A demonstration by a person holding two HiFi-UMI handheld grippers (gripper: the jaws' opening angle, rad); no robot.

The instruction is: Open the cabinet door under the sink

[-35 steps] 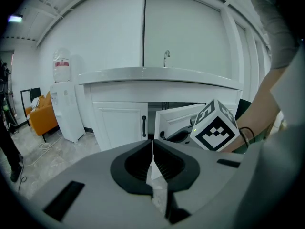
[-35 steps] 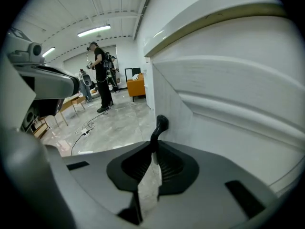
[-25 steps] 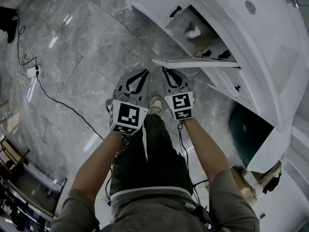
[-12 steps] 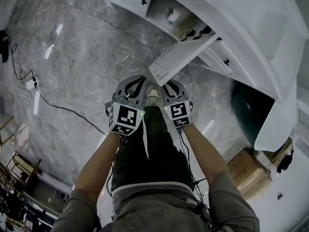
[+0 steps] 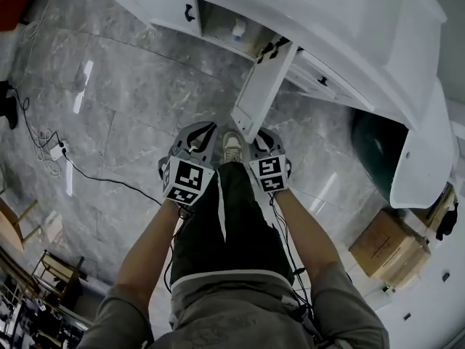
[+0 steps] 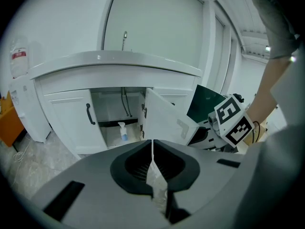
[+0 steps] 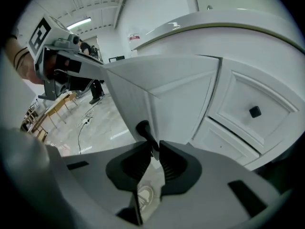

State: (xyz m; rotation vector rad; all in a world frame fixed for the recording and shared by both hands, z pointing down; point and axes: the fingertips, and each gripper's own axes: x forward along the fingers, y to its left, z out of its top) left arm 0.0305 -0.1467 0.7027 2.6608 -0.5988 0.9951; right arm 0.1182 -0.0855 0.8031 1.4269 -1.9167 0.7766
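One cabinet door (image 5: 263, 91) is standing wide open; right gripper (image 7: 155, 151) jaws are pinching its black handle (image 7: 143, 129); left gripper (image 6: 152, 149) jaws are resting together, empty; releasing likely follows.

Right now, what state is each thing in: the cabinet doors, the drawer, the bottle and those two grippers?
Right-hand cabinet door: swung wide open.
Left-hand cabinet door: closed.
Drawer: closed.
Spray bottle: upright inside the open cabinet.
Left gripper: jaws together, holding nothing.
Right gripper: closed on the door handle.
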